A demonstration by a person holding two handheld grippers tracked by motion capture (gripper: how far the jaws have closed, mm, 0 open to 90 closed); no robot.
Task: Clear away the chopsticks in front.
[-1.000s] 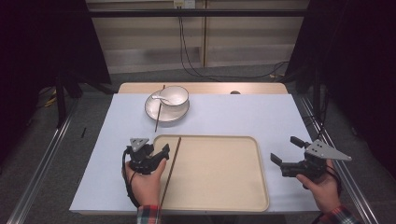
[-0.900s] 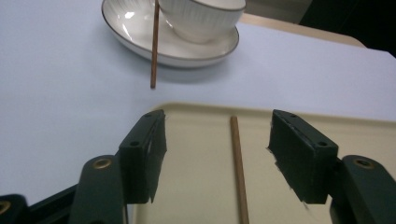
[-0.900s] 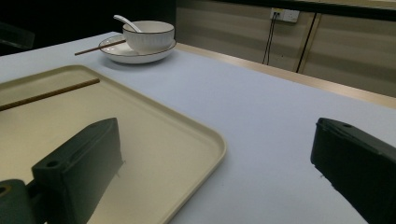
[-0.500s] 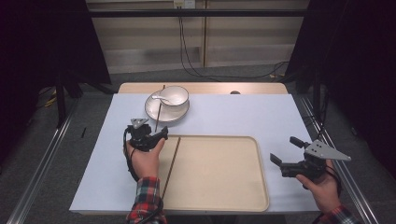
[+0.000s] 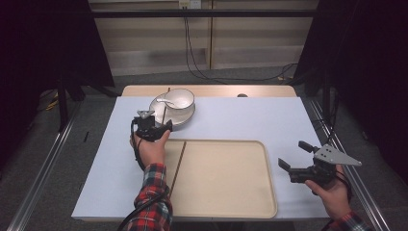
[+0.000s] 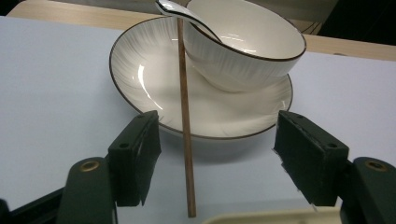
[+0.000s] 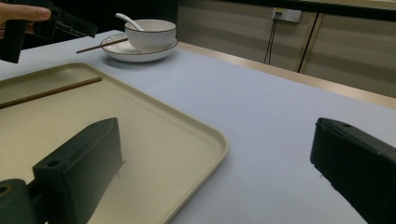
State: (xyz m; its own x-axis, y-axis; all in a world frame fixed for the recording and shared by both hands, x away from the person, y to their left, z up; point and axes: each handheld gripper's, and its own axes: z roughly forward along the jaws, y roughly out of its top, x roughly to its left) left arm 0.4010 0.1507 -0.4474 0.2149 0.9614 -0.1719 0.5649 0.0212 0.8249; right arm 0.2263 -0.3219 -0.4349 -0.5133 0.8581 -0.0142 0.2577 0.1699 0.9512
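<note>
Present: two chopsticks (image 5: 176,166) (image 6: 185,121), one bowl (image 5: 180,99), one plate (image 5: 156,106), one spoon (image 5: 164,101), one tray (image 5: 231,202), two grippers (image 5: 159,127) (image 5: 294,155).

glossy white ceramic bowl (image 6: 247,46) on glazed dark-rimmed white plate (image 6: 154,88) | matt brown wooden chopstick (image 6: 185,116) | smooth beige plastic tray (image 5: 221,178)

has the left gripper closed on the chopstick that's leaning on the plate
No. In the left gripper view the chopstick stands free between the wide-open jaws, its far end lying over the plate.
</note>
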